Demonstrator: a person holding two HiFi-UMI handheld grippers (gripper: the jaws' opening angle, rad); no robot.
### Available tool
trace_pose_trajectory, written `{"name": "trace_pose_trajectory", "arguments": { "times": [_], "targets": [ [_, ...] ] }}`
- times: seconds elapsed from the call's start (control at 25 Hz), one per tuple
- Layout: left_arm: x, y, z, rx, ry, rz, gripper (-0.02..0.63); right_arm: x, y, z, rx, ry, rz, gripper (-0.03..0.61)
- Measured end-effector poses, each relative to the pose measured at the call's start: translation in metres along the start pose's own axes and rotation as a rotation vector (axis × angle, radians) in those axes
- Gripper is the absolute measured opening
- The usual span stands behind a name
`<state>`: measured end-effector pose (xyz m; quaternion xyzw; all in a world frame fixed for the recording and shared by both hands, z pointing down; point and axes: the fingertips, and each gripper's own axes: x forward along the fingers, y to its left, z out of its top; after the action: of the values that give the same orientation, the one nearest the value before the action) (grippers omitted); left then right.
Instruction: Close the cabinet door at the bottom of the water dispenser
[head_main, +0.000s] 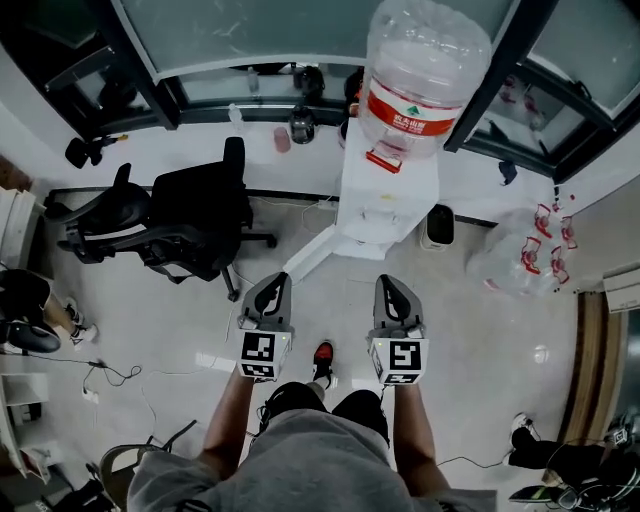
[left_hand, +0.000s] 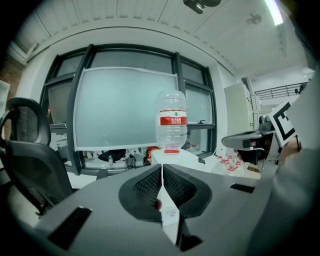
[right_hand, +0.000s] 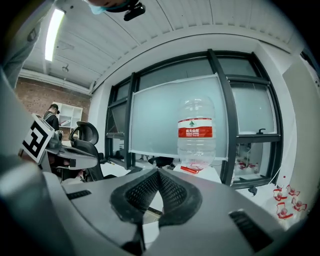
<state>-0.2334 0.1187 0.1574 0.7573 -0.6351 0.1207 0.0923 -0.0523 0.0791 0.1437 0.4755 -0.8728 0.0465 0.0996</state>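
The white water dispenser (head_main: 385, 195) stands by the window wall with a large clear bottle (head_main: 425, 75) on top. Its bottom cabinet door (head_main: 315, 252) hangs open, swung out to the left towards me. My left gripper (head_main: 272, 284) is held just short of the door's free edge, jaws shut with nothing between them. Beside it my right gripper (head_main: 390, 286) faces the dispenser's front, also shut and empty. The bottle (left_hand: 172, 120) rises above the closed left gripper (left_hand: 162, 167) in the left gripper view, and the same bottle (right_hand: 196, 132) stands over the closed right gripper (right_hand: 158, 172) in the right gripper view.
A black office chair (head_main: 190, 215) stands left of the open door. A small dark bin (head_main: 438, 225) and a bag of empty bottles (head_main: 520, 250) sit right of the dispenser. Cables (head_main: 110, 372) trail over the floor at the left. My red shoe (head_main: 322, 353) shows between the grippers.
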Motion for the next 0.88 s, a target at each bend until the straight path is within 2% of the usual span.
{"name": "trace_pose_trajectory", "arguments": {
  "times": [0.44,0.88],
  "targets": [
    [0.052,0.049,-0.057,-0.026,0.063,0.041,0.029,0.094,0.035,-0.048,-0.018,0.082,0.132,0.017],
    [0.097,0.089,-0.162,-0.119,0.114,0.151,0.029,0.179,0.065,-0.145,-0.027,0.129,0.275,0.017]
  ]
}}
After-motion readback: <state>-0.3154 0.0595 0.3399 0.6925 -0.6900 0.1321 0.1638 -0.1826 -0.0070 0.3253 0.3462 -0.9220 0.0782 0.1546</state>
